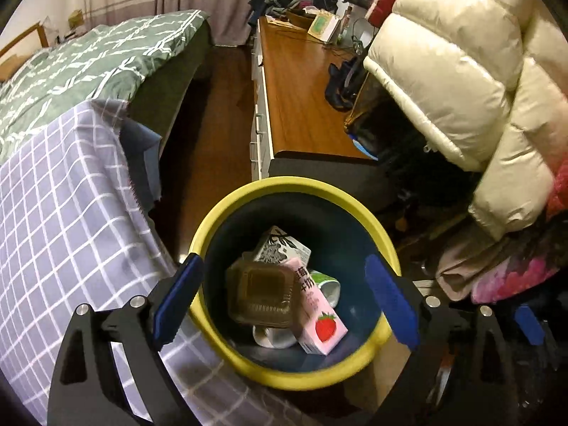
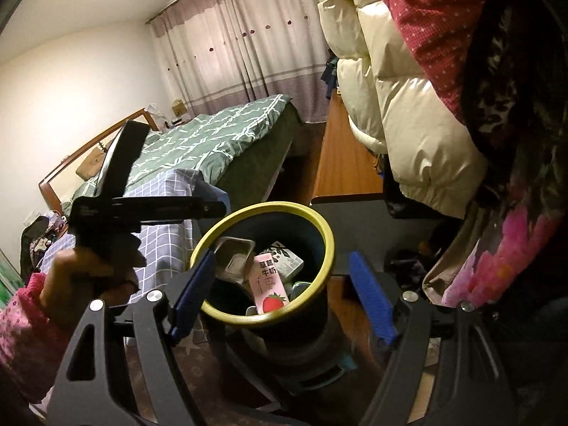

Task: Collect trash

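Yellow-rimmed dark bin holding pink strawberry carton, both grippers' jaws spread, empty

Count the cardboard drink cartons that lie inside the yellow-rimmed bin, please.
2. The pink strawberry milk carton lies in the middle, leaning on the clear plastic clamshell box. The black-and-white carton lies behind it. More may be hidden underneath.

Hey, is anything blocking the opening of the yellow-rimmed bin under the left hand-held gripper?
Nothing visible does. The left hand-held gripper hangs open and empty right over the bin, whose mouth is uncovered. Inside lie a clear plastic clamshell box, a pink strawberry milk carton and a black-and-white carton.
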`<move>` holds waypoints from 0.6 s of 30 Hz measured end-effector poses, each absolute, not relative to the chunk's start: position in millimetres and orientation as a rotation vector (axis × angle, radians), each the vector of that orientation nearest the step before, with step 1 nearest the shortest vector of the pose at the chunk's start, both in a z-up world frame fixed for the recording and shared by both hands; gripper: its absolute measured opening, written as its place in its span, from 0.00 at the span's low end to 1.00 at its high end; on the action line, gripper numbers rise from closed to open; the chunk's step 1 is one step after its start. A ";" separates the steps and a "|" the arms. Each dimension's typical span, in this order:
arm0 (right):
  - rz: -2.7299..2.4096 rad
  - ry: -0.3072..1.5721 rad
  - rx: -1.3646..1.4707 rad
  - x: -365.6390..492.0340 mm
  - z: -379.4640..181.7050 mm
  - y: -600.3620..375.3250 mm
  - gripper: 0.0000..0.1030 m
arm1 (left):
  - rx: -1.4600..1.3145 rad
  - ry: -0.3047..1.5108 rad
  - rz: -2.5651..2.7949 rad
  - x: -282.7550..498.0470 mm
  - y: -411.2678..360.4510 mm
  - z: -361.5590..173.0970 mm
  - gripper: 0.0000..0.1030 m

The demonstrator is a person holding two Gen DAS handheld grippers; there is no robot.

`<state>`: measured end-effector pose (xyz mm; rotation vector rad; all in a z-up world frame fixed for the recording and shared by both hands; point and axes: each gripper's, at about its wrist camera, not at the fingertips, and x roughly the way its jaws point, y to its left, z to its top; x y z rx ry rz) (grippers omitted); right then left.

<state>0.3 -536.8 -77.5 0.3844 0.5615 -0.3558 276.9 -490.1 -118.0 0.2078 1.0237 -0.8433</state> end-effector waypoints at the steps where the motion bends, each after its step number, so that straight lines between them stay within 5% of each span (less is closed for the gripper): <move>1: -0.354 0.561 0.383 0.1 -77.3 -535.1 0.71 | 0.189 1.013 -0.847 273.4 -477.6 -110.5 0.89; 10: -0.236 0.557 0.359 11.5 -67.8 -493.8 0.72 | 0.086 0.660 -0.700 194.0 -309.2 -19.9 0.95; 18: -0.153 0.495 0.237 7.0 -34.6 -432.9 0.78 | -0.024 0.514 -0.423 121.4 -155.7 6.4 0.95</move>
